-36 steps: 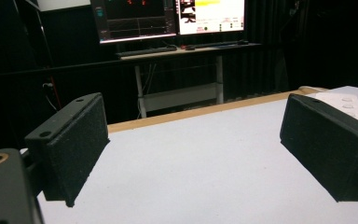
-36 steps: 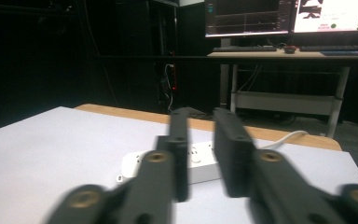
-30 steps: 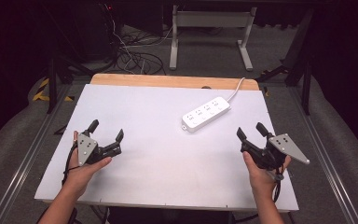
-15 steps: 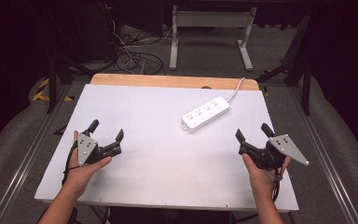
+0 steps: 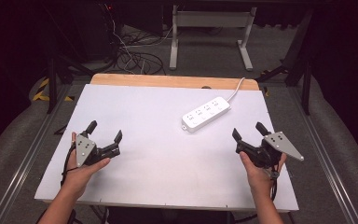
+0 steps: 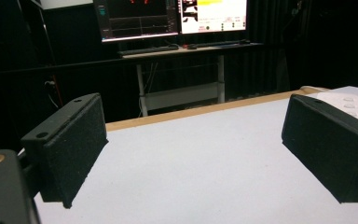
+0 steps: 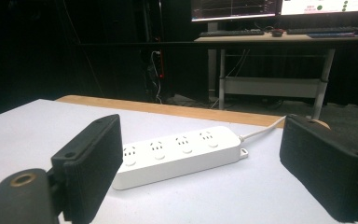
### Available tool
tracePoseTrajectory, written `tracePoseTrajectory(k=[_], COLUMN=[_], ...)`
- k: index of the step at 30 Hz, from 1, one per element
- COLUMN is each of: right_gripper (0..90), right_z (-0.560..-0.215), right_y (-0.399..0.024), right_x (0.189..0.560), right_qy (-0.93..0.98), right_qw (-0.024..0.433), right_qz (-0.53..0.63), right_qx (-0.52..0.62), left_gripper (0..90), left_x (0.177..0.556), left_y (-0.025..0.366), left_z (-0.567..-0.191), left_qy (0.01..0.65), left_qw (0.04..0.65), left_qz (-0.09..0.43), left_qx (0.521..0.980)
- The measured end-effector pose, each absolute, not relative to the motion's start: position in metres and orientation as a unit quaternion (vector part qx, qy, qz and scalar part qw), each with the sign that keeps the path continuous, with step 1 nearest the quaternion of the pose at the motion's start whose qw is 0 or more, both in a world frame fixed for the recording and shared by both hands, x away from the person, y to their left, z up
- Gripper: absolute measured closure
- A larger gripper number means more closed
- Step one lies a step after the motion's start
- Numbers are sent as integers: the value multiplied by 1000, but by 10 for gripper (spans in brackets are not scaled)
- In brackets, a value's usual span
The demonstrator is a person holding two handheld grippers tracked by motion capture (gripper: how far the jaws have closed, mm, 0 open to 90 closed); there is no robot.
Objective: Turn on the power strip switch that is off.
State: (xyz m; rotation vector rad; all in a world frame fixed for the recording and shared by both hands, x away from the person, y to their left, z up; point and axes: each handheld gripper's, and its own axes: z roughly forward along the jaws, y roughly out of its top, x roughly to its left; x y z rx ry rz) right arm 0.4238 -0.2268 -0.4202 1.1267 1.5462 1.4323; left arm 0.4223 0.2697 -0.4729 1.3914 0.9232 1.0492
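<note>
At the near left of the white table (image 5: 158, 163), a hand (image 5: 81, 170) is holding the left gripper (image 5: 105, 133) low over the bare surface, its two black jaws standing wide apart with nothing between them. In the left gripper view the pads (image 6: 72, 149) are showing as flat rectangular blocks with a fine, grainy face, and the corner of the power strip (image 6: 342, 105) is peeking past the far jaw, well apart from it.

The power strip (image 5: 206, 113) is lying flat toward the back right of the table, angled, between the two grippers but closer to the right one. It is a smooth white plastic bar with rounded ends and four socket groups along its top, and its white cord (image 5: 237, 88) is running off over the wooden back edge (image 5: 168, 80) of the table.

At the near right, the other hand (image 5: 256, 170) is holding the right gripper (image 5: 248, 131), a grey three-cornered plate (image 5: 283, 144) on top, jaws likewise spread wide and empty. In the right gripper view the power strip (image 7: 177, 154) is lying ahead between the jaws, touching neither.
</note>
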Motion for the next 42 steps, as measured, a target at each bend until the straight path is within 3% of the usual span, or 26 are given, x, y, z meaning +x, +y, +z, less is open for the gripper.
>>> tracePoseTrajectory(k=[42], right_gripper=[160], right_z=[-423], right_y=[-223], right_x=[425], right_qy=[626], right_qw=[357], right_qz=[545], right_qx=[428], left_gripper=[72], left_x=[424], left_y=[269], left_z=[-473], left_qy=[389], left_qw=[556], left_qz=[440], left_qx=[589])
